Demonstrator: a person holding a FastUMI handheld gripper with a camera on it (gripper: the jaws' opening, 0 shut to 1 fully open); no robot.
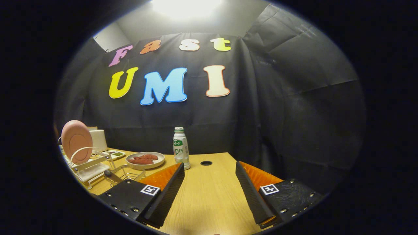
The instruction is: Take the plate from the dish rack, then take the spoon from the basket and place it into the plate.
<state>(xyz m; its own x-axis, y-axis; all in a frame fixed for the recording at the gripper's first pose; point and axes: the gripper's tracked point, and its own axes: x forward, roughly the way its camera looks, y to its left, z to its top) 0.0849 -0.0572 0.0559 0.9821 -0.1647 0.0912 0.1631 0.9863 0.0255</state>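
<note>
a cloth-walled recording booth with a wooden table (209, 195).

table (209, 199) wood, matt | dish rack (89, 160) wire metal | plate (76, 140) smooth

Bottle (180, 147) on the desk (209, 195): white, green cap, green label panel; one large letter "D" legible on it, remaining print too small to make out. Each finger of the tongs (210, 173) carries a square black-and-white coded marker; a pattern, no letters or numbers. No other legible text found.
</note>
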